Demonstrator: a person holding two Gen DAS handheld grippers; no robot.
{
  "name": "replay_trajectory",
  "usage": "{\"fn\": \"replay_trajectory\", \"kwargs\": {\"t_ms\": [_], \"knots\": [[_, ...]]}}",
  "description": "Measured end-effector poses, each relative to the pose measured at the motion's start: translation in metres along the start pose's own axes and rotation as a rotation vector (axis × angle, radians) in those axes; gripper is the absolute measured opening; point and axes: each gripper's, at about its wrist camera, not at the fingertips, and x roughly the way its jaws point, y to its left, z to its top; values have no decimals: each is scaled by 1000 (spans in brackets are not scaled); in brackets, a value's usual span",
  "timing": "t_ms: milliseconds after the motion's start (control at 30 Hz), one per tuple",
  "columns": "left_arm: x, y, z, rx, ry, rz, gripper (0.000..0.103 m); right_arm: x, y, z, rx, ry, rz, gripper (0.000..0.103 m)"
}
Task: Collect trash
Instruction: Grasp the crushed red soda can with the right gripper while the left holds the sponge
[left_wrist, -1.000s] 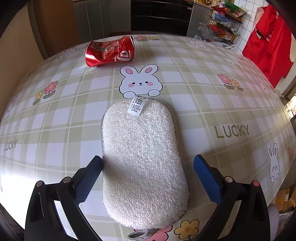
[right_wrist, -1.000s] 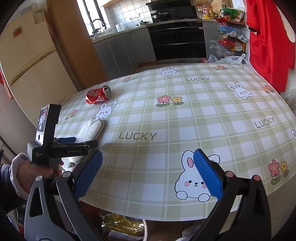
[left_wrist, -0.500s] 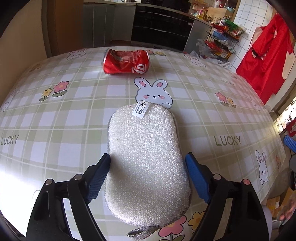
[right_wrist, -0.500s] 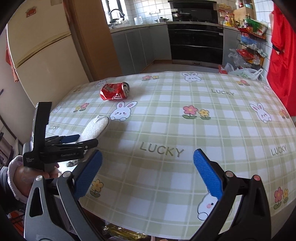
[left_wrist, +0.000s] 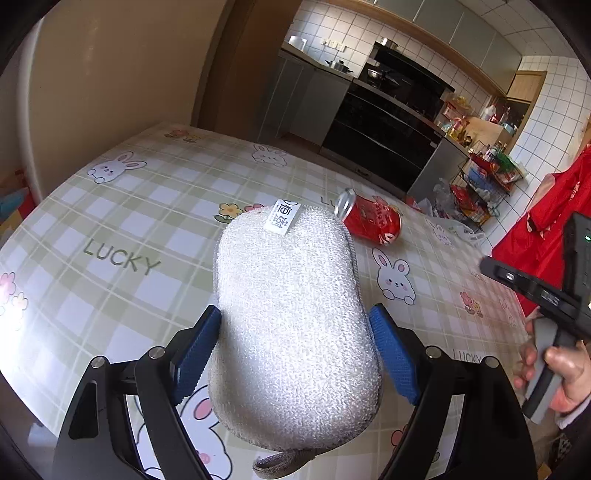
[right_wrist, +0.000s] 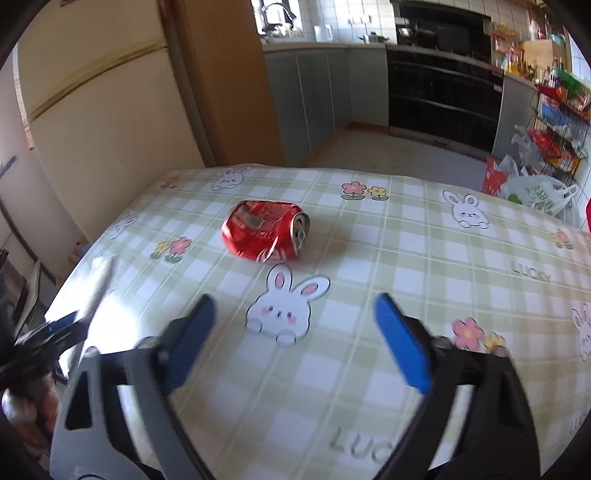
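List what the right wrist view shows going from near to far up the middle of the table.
Right hand-held gripper, jaws closing with nothing between them → bunny print → crushed red can → flower print → table's far edge.

Left wrist view: we look forward along left gripper (left_wrist: 293, 354), tilted down over counter (left_wrist: 147, 221), close enough that sponge (left_wrist: 291, 321) fills centre. Right wrist view: we look along right gripper (right_wrist: 295, 339), down across same counter (right_wrist: 406, 258), facing kitchen units. Both views share crushed red can (left_wrist: 371, 221) (right_wrist: 264, 232), bunny-print cloth, black oven beyond.
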Motion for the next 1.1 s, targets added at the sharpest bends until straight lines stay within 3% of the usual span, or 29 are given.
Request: {"fn": "replay_trajectory", "kwargs": {"t_ms": [100,200,433,500,567,700,833,867,933,1100], "knots": [[-13,15,2,-19,-34,12,80,32,-7,20,70,-22,-47,63],[-26,31,1,-51,-77,31,80,55,-11,32,134,-49,-36,62],[-42,59,-8,-101,-97,78,80,105,-10,50,244,-3,-19,61],[-45,64,-11,-109,-98,87,80,117,-9,54,267,24,-17,47],[-47,69,-14,-117,-97,92,80,127,-7,56,282,43,-13,46],[-52,77,-18,-148,-98,87,80,137,2,56,274,47,-38,46],[-57,81,-19,-142,-98,108,80,143,-2,47,348,66,-10,46],[-57,81,-20,-141,-100,111,80,143,-2,45,352,67,-5,41],[-60,81,-21,-139,-103,114,80,141,-2,43,336,75,0,36],[-60,80,-28,-161,-100,105,80,123,12,34,244,94,-44,35]]}}
